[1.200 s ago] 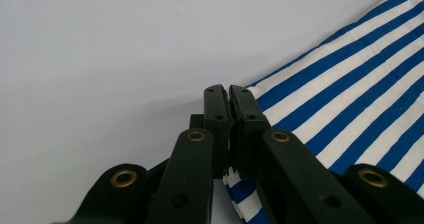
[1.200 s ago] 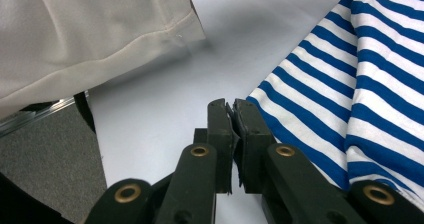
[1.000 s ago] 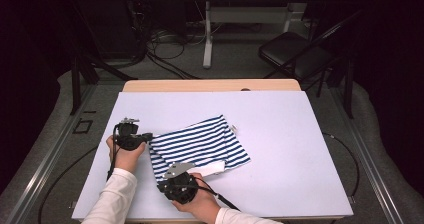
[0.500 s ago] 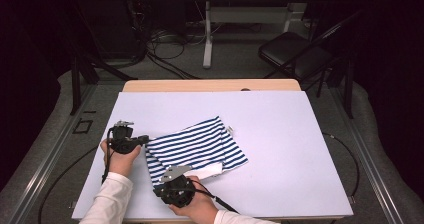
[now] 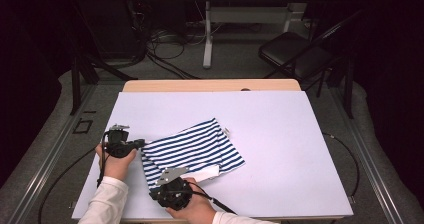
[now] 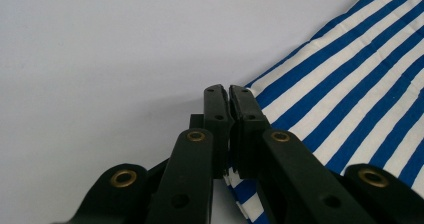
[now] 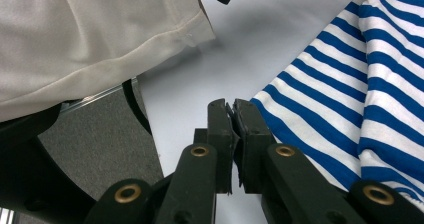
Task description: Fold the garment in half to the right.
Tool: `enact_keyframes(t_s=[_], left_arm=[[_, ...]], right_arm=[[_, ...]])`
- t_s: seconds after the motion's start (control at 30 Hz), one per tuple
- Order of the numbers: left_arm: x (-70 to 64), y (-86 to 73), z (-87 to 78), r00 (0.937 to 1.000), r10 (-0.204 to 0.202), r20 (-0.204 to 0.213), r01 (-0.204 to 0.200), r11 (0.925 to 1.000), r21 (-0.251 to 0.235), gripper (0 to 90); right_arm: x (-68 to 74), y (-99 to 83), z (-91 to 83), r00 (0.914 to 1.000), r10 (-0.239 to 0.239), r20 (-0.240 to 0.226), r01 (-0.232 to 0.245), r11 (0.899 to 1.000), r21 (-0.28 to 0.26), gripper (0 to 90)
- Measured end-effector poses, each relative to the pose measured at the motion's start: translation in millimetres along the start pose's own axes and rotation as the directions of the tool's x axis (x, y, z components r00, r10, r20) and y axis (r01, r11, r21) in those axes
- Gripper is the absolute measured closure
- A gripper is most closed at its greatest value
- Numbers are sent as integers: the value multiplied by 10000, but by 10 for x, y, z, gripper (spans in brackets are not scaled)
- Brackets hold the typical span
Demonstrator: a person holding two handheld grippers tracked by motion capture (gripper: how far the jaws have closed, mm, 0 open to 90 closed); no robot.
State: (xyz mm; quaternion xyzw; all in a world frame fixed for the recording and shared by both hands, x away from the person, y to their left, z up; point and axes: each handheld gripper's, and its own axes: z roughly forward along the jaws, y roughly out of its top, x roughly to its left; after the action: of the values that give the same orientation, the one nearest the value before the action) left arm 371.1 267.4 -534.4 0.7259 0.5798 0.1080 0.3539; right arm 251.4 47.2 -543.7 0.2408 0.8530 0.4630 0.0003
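Mid-fold: left tongs [image 5: 141,144] and right tongs [image 5: 167,175] both clamped on striped cloth [image 5: 200,146] near worktop's [image 5: 280,129] front-left corner (next, probably lifting together).

The near-left corner of the striped cloth [image 5: 192,149] lay hidden beneath the right gripper [image 5: 161,183] in the high view. In the left gripper view the closed jaws concealed the cloth's pinched edge, and the picture's right and bottom edges cut the cloth off. In the right gripper view the sleeve [image 7: 95,34] was cut off at the top and left edges, and the pinched cloth edge was likewise covered.
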Motion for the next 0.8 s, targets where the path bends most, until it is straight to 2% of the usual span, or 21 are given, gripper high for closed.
enact_keyframes(t_s=[0.3, 0.8], left_arm=[[18, -44, -40, 10000, 87, -17, -87, 10000, -25, 869], [22, -42, -70, 9999, 124, -32, -124, 9999, -58, 869]], right_arm=[[31, 2, 8, 9997, 94, -212, -94, 10000, 19, 868], [58, 17, 8, 9997, -23, -263, 22, 10000, -50, 869]])
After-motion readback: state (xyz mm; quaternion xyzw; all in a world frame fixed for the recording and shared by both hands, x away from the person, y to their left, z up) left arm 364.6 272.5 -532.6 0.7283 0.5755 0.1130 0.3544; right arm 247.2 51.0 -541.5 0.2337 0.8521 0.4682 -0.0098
